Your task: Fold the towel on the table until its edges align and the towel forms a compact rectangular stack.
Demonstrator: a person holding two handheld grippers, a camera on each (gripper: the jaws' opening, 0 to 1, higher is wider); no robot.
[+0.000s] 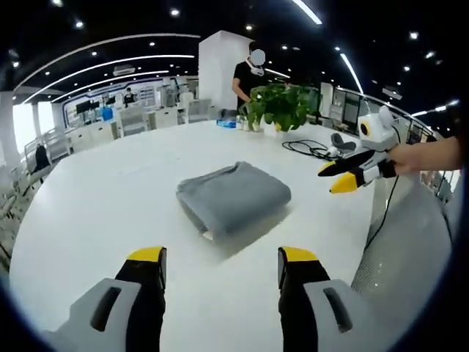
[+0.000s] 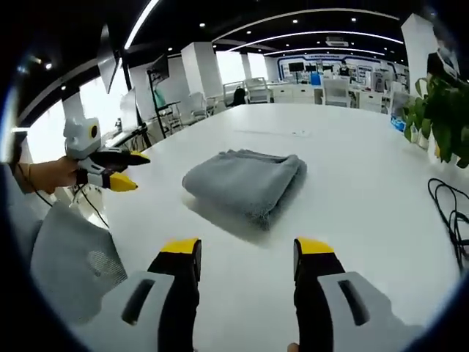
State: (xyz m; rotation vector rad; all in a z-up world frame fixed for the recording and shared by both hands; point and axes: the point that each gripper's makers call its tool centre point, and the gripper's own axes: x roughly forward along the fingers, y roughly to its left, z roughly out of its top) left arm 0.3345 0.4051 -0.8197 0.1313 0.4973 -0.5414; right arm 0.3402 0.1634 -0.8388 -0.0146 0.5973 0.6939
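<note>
left claw (image 1: 220, 264): yellow-tipped black jaws parted and empty, low in the left gripper view, held back from the cloth, likely to leave it in plain sight.
towel: soft grey towel (image 1: 233, 196) folded into a thick rectangle, centre frame on the glossy white round worktop (image 1: 102, 205); edges look roughly aligned, so folding seems done.
right claw (image 2: 245, 257): released, empty, drawn back low in its view.
plant: leafy green potted plant (image 1: 282, 106), upper right, well apart.

Potted plant (image 1: 281, 107) & black cable (image 1: 306, 147) at table's far end, person (image 1: 245, 75) behind.
</note>
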